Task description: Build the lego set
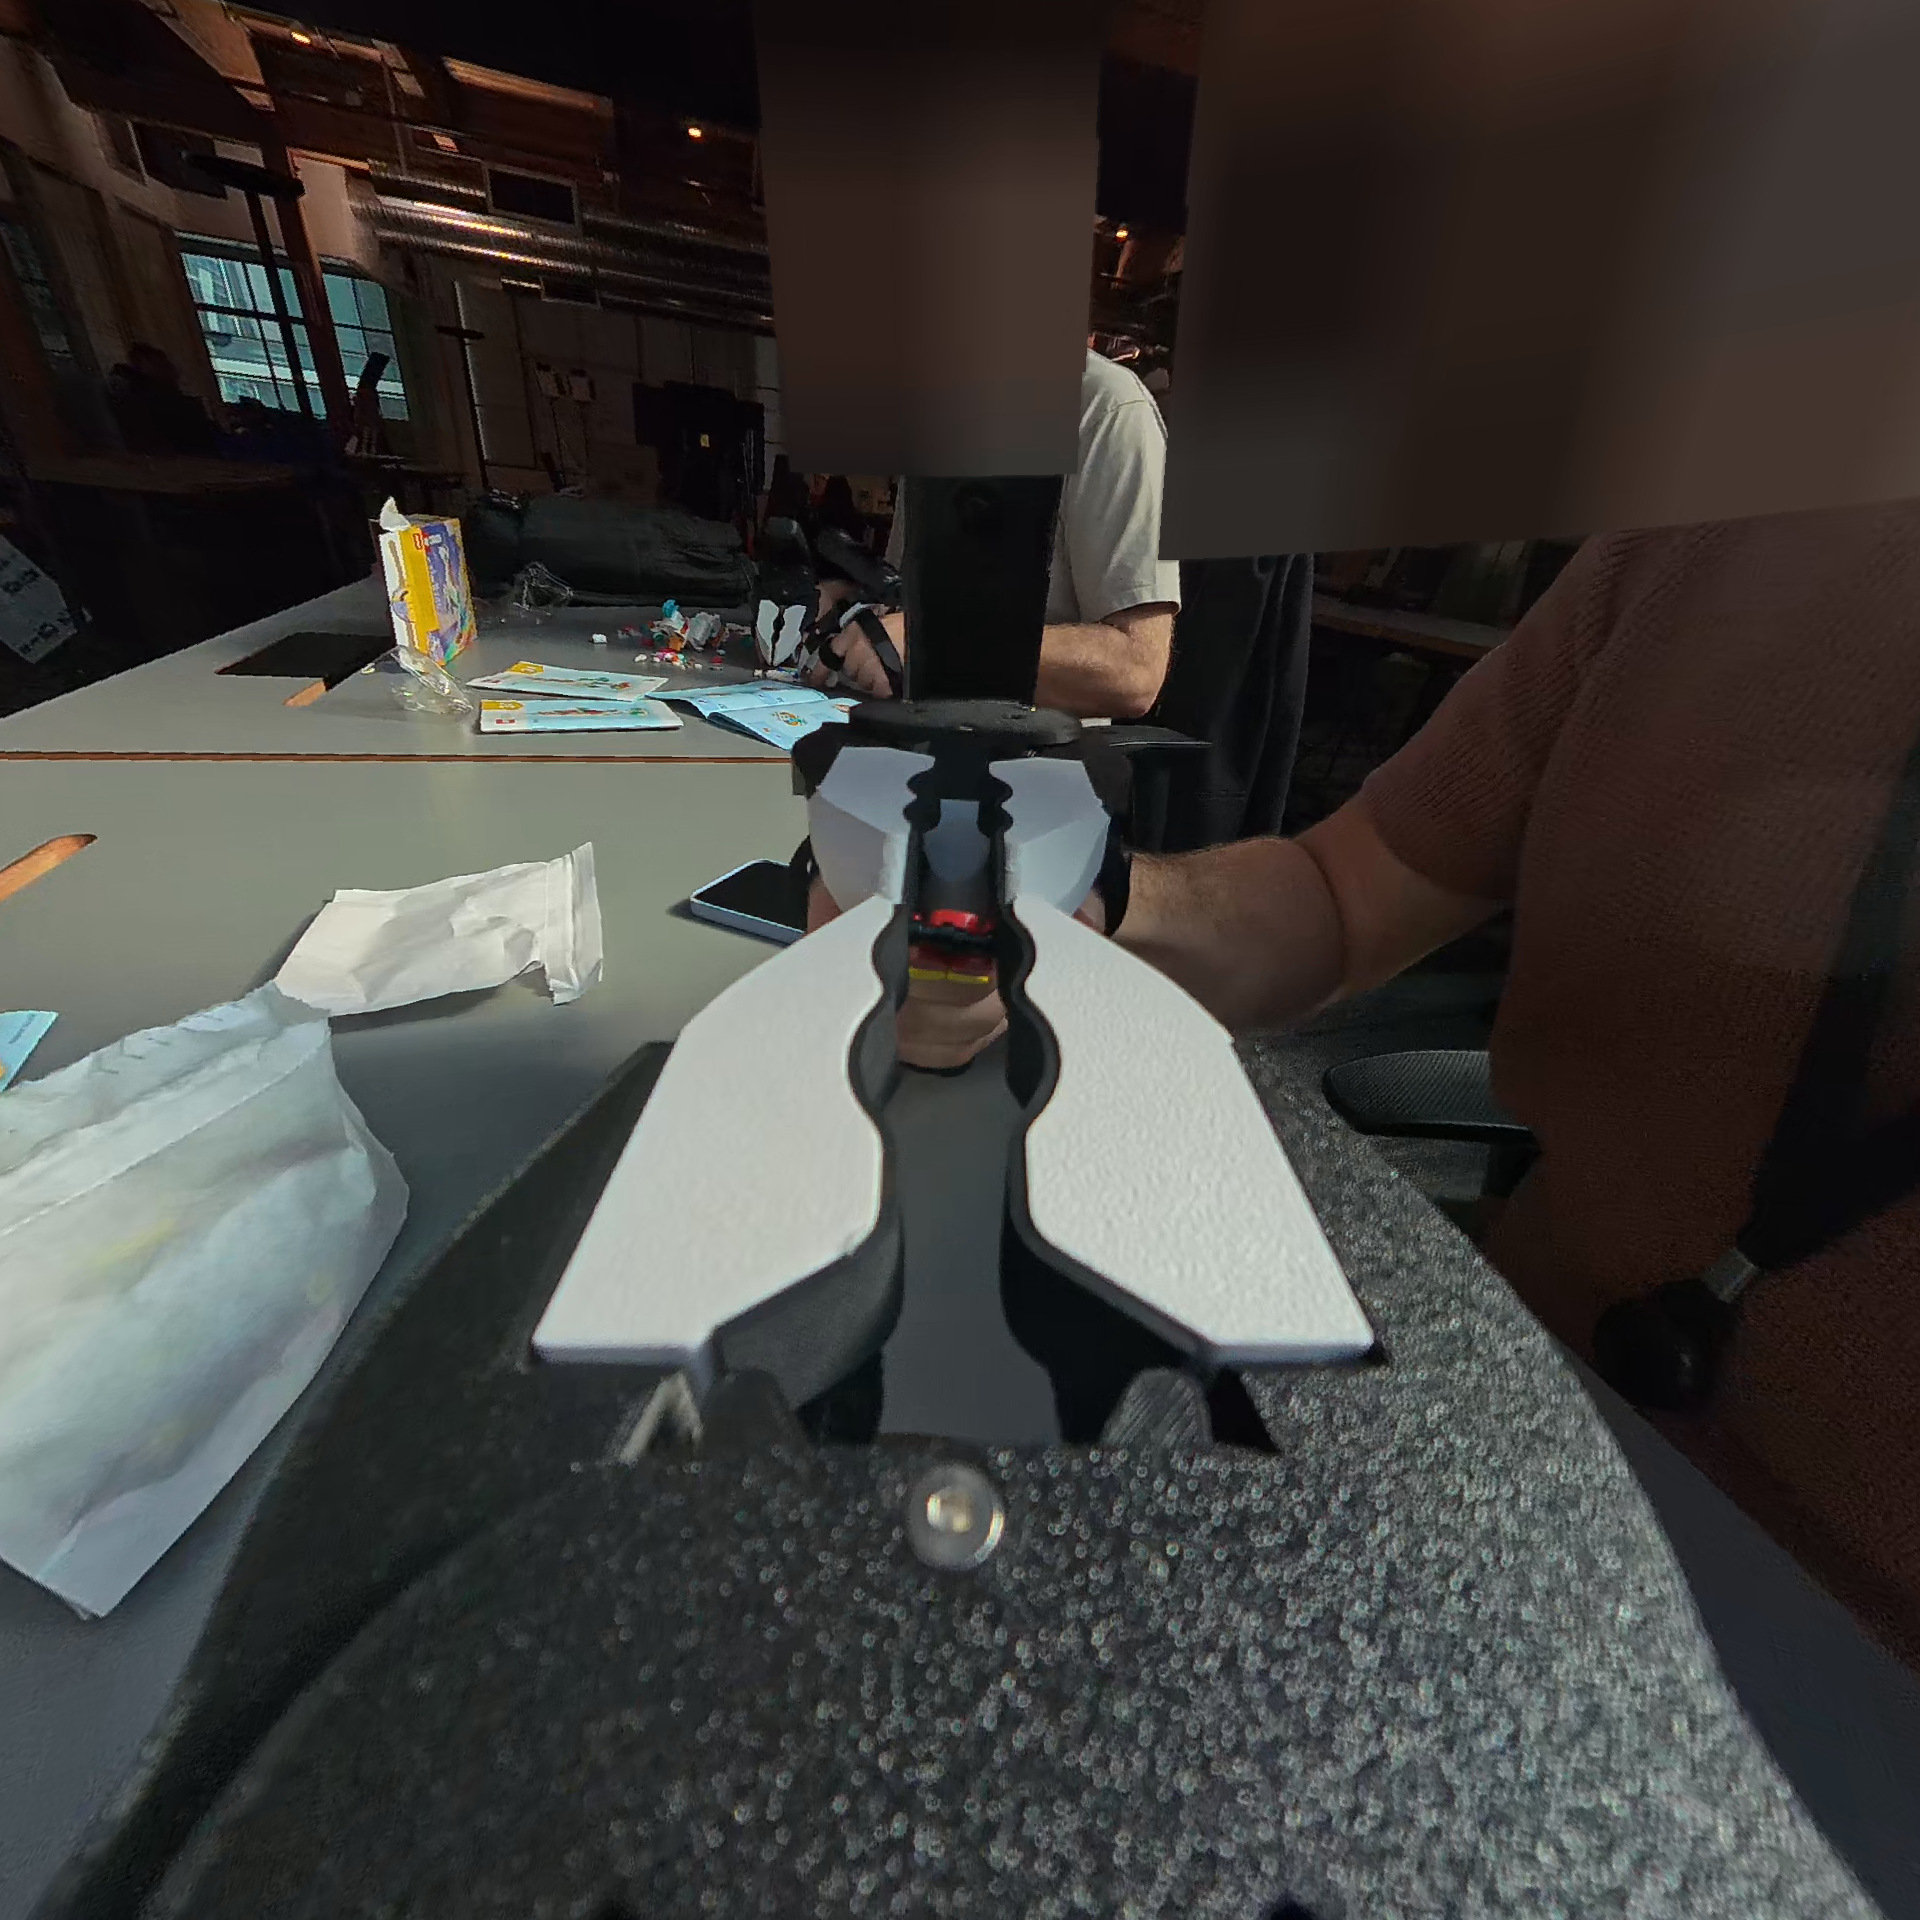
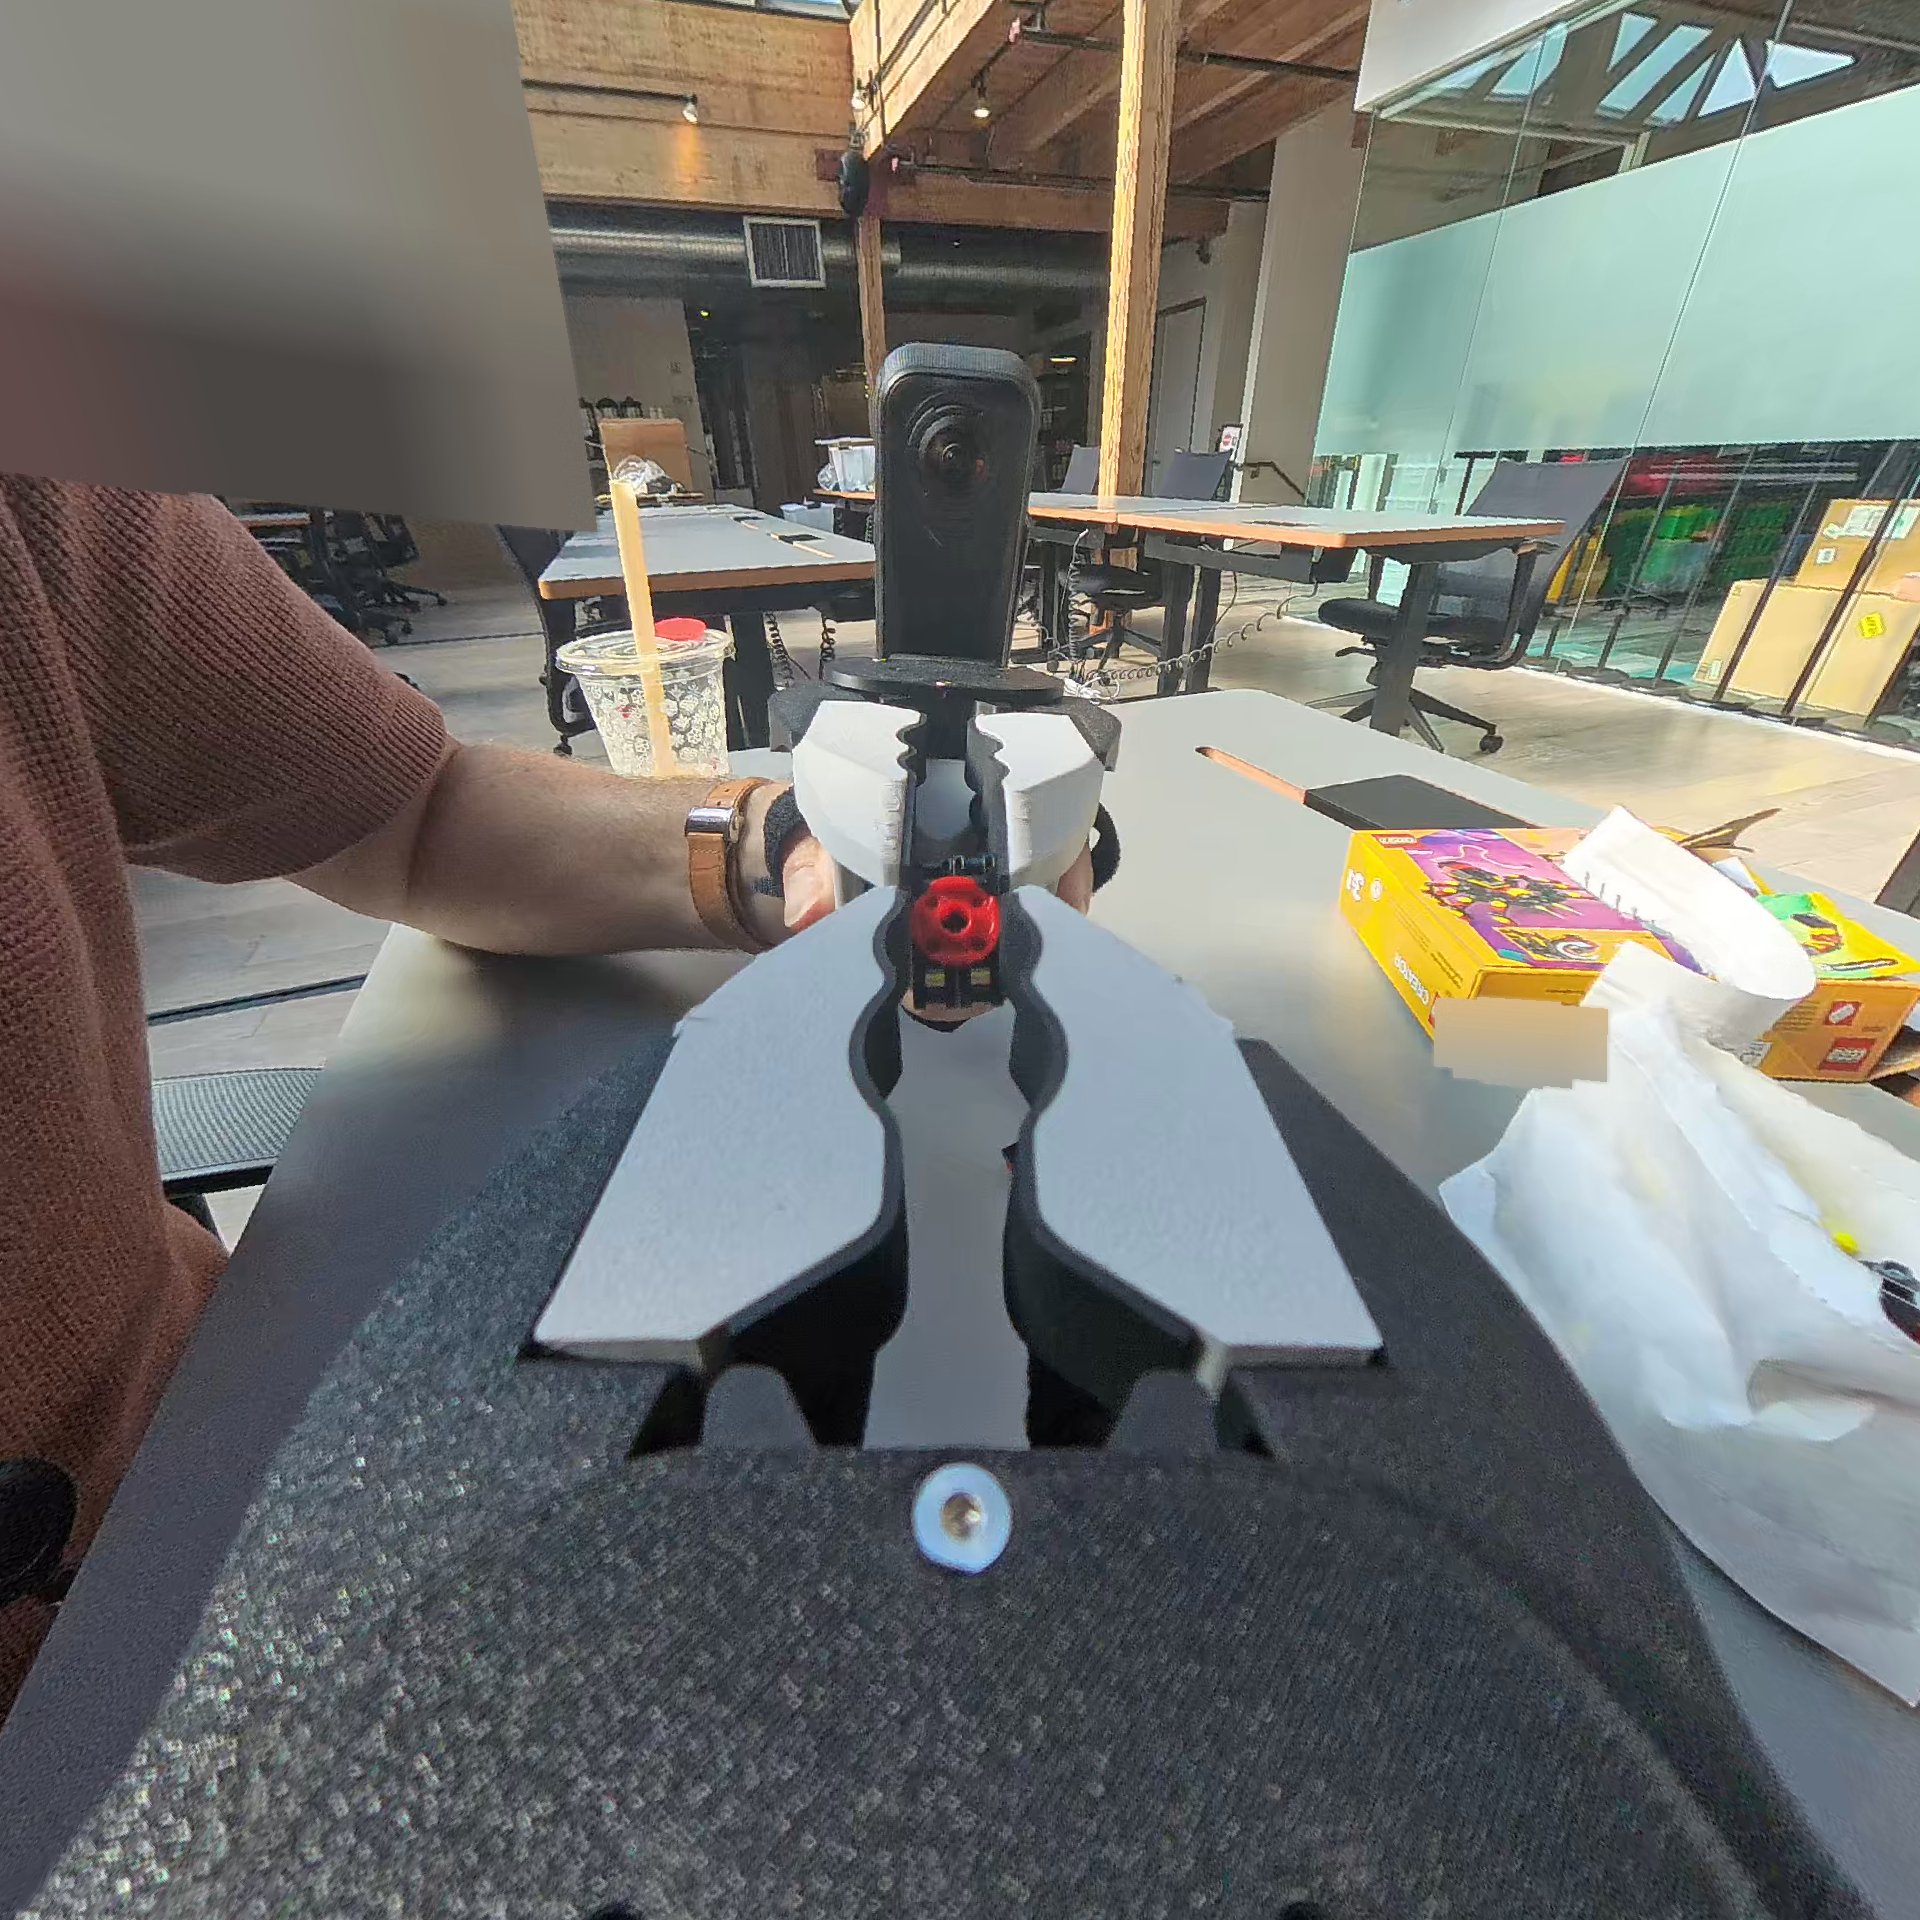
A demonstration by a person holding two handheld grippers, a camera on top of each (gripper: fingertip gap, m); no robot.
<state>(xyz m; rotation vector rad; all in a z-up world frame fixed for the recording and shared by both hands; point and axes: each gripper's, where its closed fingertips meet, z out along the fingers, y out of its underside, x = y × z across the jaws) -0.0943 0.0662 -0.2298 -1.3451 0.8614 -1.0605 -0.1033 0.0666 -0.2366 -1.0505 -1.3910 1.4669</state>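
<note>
Lego piece [image 2: 954, 940], light, stiff, fiddly: my left gripper [image 1: 951, 961] and right gripper [image 2: 951, 951], 2 tongs, both pinch its sides.

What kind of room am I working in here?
Probably an open-plan office or shared workspace: rows of grey desks with office chairs, a glass partition along one side, exposed timber beams overhead. Another person builds at the next table.

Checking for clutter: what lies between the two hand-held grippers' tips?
Only the small lego assembly, red round piece on black and yellow, pinched between left hand-held gripper and right hand-held gripper; both wrist views show it.
</note>
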